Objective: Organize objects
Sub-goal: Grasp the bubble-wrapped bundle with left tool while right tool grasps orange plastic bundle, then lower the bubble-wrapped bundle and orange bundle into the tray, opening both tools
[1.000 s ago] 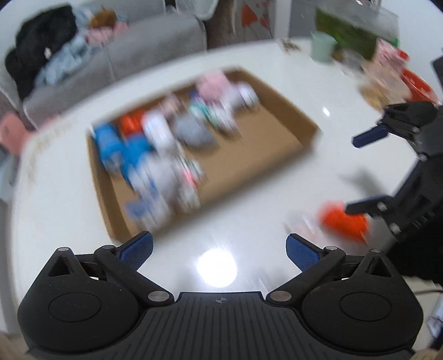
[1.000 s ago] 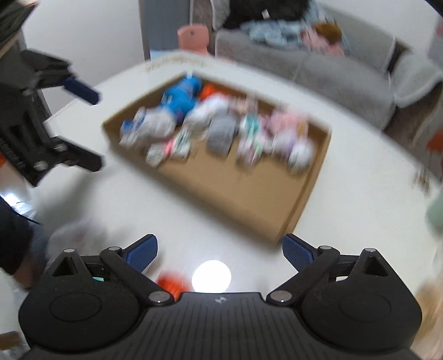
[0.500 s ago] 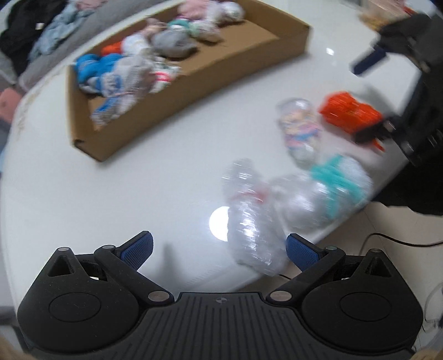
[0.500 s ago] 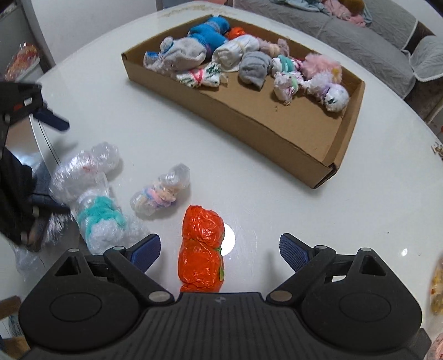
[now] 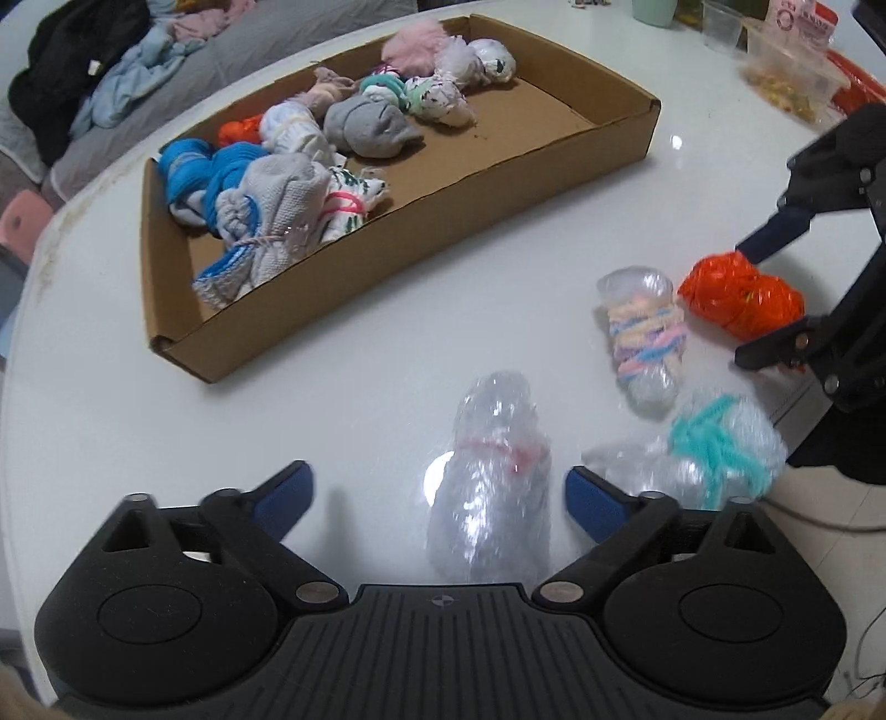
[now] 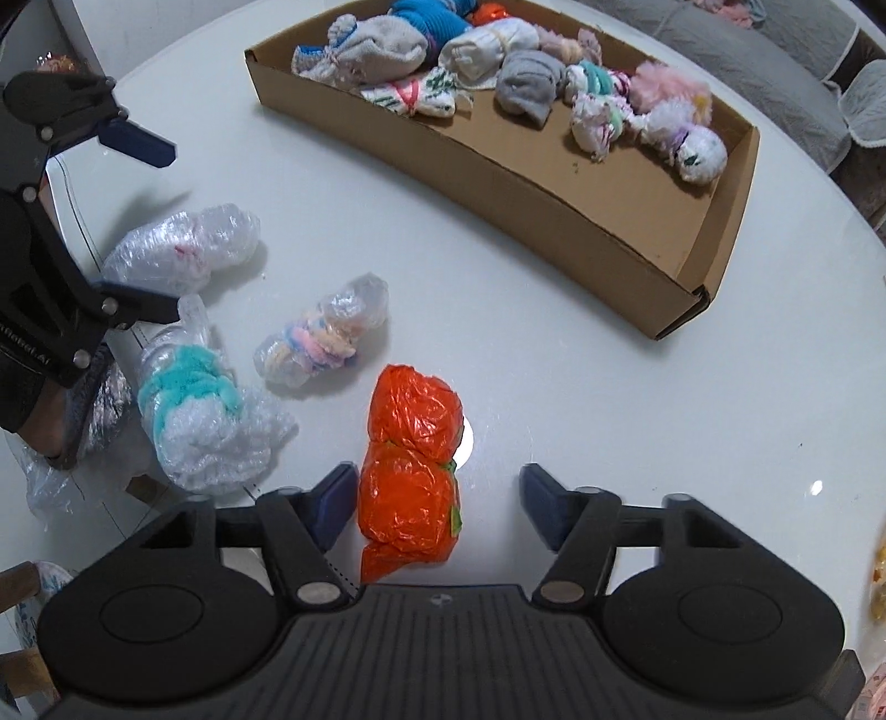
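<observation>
Left gripper [image 5: 437,493]: jaws spread wide, nothing gripped. A clear plastic bundle with a pink tie [image 5: 493,482] lies on the white table [image 5: 111,415] between the two fingers, nearer the right-hand one; contact cannot be confirmed.

Right gripper [image 6: 437,501]: jaws apart, not clamped. An orange plastic bundle [image 6: 410,465] lies between the fingers, right against the left-hand one, with a clear gap to the other.

Loose bundles on the table, from the right wrist view: one clear-wrapped with a teal band [image 6: 199,421], to the left of the orange one; one clear-wrapped with pastel bands [image 6: 318,340], just beyond them. The pink-tied one sits farther left, between the left gripper's fingers as seen from there.

Cardboard tray [image 5: 498,210] stands farther out on the table, well apart from the loose bundles. It holds rolled socks crowded along one side: blue [image 5: 199,171], grey [image 5: 371,124], pink fluffy [image 5: 415,47] and others. The other side of the tray floor is bare cardboard.
</observation>
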Demonstrator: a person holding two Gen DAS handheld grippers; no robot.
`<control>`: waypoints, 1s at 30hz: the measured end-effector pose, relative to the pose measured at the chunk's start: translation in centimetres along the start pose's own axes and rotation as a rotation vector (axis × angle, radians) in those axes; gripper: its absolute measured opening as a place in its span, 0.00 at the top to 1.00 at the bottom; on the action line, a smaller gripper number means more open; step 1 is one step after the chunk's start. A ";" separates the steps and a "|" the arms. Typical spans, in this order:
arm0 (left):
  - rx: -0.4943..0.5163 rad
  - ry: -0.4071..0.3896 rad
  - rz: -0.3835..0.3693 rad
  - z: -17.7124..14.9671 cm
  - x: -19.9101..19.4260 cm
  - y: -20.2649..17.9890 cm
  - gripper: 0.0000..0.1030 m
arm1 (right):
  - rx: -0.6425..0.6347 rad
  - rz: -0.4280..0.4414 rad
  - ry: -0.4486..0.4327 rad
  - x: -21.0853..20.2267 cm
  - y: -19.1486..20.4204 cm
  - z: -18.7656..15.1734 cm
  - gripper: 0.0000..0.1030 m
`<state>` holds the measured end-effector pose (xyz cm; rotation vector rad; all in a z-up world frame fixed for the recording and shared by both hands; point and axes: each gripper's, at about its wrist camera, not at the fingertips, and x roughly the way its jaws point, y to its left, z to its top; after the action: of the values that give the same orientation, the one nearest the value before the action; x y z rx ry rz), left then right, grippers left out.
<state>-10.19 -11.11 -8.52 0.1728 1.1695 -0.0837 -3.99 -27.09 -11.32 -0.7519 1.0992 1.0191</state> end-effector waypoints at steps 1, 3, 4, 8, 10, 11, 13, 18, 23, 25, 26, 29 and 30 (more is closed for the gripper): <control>-0.007 0.001 -0.011 0.0 0.1 0.1 0.15 | -0.001 0.000 -0.001 0.1 0.0 0.0 0.45; -0.011 0.004 -0.019 0.0 0.4 0.1 0.24 | 0.002 0.012 -0.001 0.2 0.1 -0.1 0.50; -0.025 0.001 -0.033 -0.1 0.5 0.3 0.27 | 0.004 0.017 -0.002 0.2 0.1 -0.1 0.54; -0.047 -0.005 -0.069 0.0 0.2 0.5 0.53 | 0.011 0.038 -0.002 0.3 0.2 -0.1 0.63; -0.043 -0.006 -0.061 0.2 0.1 0.4 0.61 | 0.018 0.053 -0.004 0.3 0.2 -0.2 0.74; -0.040 -0.006 -0.057 0.3 0.1 0.4 0.62 | 0.023 0.059 -0.005 0.3 0.1 -0.1 0.74; -0.051 0.000 -0.069 0.4 0.2 0.6 0.63 | 0.030 0.065 -0.006 0.3 0.2 -0.2 0.74; -0.077 -0.035 -0.074 1.3 -1.5 1.3 0.64 | 0.057 0.074 -0.035 -0.1 0.0 -0.6 0.74; -0.103 -0.133 -0.087 4.1 -5.6 2.5 0.65 | 0.154 0.053 -0.183 -3.0 -1.7 -0.3 0.74; -0.111 -0.178 -0.093 5.9 -7.1 3.0 0.65 | 0.210 0.018 -0.262 -5.1 -2.8 -0.1 0.74; -0.116 -0.194 -0.100 6.9 -7.6 3.3 0.65 | 0.240 -0.010 -0.304 -5.9 -3.3 0.2 0.74; -0.101 -0.232 -0.106 10.1 -8.4 3.7 0.66 | 0.295 -0.065 -0.421 -8.7 -4.9 1.4 0.75; -0.099 -0.241 -0.111 11.0 -8.5 3.9 0.66 | 0.311 -0.083 -0.459 -9.6 -5.2 1.9 0.75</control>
<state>-2.87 -9.40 3.81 0.0097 0.9398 -0.1405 0.40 -29.98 -1.59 -0.2875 0.7927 0.8671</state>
